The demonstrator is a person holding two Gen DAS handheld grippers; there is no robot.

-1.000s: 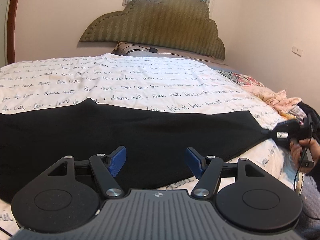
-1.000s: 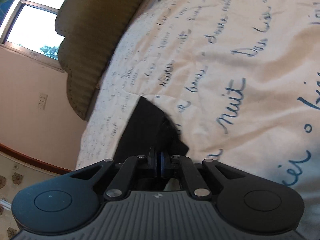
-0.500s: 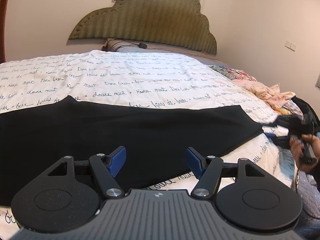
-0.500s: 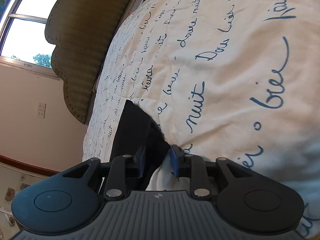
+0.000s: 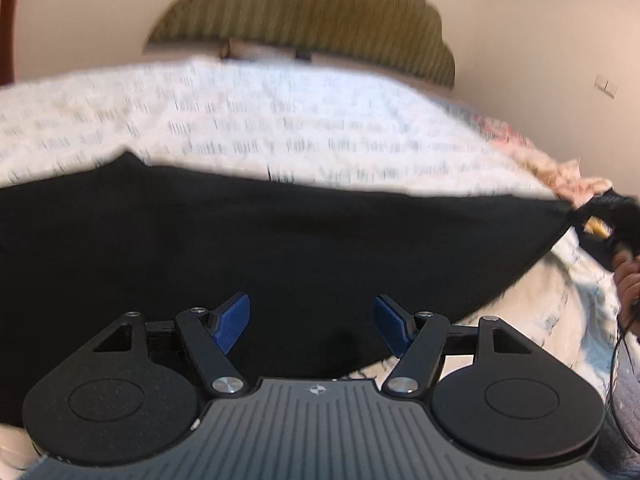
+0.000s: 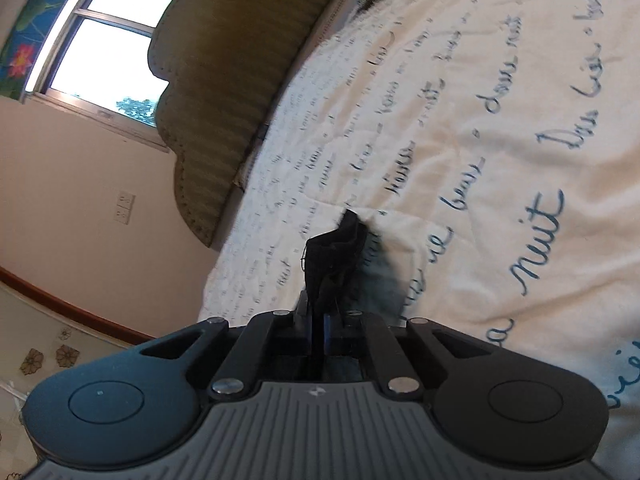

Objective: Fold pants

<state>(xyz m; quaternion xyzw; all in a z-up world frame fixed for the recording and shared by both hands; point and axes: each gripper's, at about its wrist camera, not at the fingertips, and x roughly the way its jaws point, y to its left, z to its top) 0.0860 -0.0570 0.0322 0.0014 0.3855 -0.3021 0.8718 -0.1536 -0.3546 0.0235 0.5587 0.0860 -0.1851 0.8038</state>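
Observation:
Black pants (image 5: 280, 240) lie spread across the white bedspread (image 5: 280, 112) with script print. My left gripper (image 5: 313, 325) hovers open just above their near edge, and nothing is between its blue pads (image 5: 232, 322). In the right wrist view my right gripper (image 6: 318, 320) has its jaws closing tight on a bunched corner of the pants (image 6: 332, 256), which is raised off the bedspread (image 6: 500, 160). From the left wrist view, the right gripper (image 5: 612, 220) is at the far right, pulling that corner taut, with a hand (image 5: 628, 280) on its handle.
An olive scalloped headboard (image 5: 320, 20) stands at the far end of the bed against a pale wall. Floral clothes (image 5: 532, 156) are piled at the bed's right side. A window (image 6: 104, 40) and a wall socket (image 6: 124, 208) are beside the headboard.
The right gripper opened, shut again on the pants corner and lifted it off the bed. The left gripper dipped closer to the pants, still open.

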